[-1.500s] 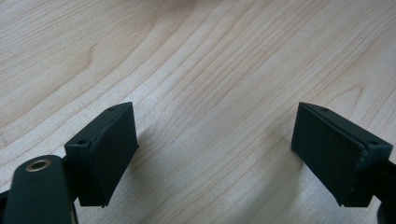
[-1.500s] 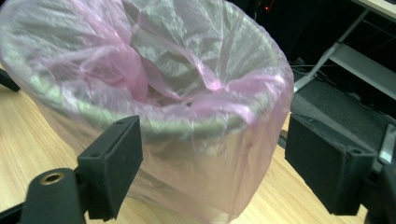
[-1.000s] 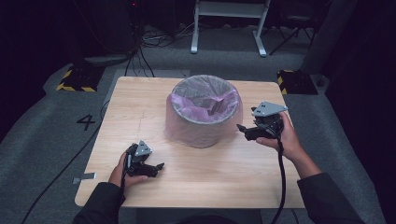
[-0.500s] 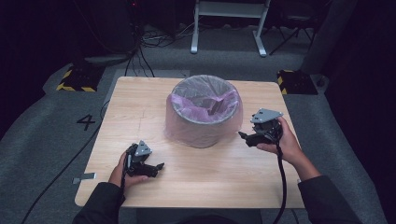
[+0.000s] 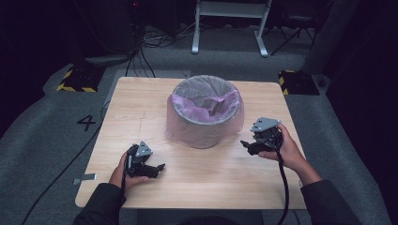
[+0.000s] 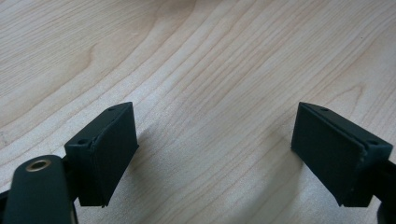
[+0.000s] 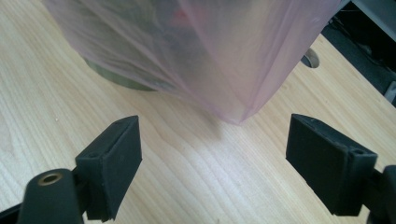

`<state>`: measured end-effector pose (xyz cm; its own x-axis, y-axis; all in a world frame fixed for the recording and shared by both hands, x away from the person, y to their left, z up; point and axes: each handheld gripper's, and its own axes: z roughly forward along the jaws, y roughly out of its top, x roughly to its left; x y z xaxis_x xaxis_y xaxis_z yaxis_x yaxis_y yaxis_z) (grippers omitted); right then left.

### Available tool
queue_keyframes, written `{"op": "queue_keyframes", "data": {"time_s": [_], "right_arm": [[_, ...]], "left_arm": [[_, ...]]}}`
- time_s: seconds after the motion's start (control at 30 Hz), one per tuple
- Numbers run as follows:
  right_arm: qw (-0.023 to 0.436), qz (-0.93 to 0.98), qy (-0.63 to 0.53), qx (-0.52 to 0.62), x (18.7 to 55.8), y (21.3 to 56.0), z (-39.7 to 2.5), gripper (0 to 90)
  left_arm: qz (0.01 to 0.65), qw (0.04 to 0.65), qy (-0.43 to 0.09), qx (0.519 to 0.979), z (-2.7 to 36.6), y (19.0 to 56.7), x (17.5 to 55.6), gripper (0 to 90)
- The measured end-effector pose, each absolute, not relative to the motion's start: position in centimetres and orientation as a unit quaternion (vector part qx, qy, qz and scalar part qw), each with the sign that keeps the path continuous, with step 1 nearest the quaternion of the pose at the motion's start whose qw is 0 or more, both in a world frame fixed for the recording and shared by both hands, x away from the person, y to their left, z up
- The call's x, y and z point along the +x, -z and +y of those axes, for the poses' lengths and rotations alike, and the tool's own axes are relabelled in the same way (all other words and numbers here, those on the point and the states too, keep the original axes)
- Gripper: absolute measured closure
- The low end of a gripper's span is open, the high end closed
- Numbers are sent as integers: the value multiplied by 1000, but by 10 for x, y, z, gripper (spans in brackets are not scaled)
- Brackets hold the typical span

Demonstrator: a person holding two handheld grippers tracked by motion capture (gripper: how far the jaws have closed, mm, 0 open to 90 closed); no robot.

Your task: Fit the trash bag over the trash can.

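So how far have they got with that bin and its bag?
The pink bag already lines the bin, its edge folded over the rim and hanging down the outside. Nothing is in hand: the right gripper faces the bag's hanging skirt with jaws wide apart and empty, and the left gripper rests open over bare table. What may be left is gripping that loose skirt, either to tidy it or lift the bag out.

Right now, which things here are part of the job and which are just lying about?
Part of the job:
- bin with its pink bag
- right claw, open, facing the bag's hanging edge
- left claw, open, over bare table

Lying about:
- cables on the floor
- striped blocks
- white stand
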<state>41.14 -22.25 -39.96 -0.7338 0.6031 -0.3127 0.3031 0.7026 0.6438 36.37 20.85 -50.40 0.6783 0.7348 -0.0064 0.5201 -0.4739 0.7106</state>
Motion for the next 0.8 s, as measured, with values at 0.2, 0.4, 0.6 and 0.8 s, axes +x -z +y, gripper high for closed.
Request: {"op": "queue_keyframes", "data": {"time_s": [0.2,0.4,0.6,0.8], "right_arm": [[253,890,-282,255,408,410,-226,185],[247,893,-274,257,405,421,-230,180],[245,895,-268,260,401,431,-234,177],[251,893,-268,260,395,441,-239,175]], "left_arm": [[371,354,-152,845,209,504,364,142],[371,354,-152,845,208,504,364,142],[370,353,-152,846,209,504,364,142],[369,353,-153,846,209,504,364,142]]}}
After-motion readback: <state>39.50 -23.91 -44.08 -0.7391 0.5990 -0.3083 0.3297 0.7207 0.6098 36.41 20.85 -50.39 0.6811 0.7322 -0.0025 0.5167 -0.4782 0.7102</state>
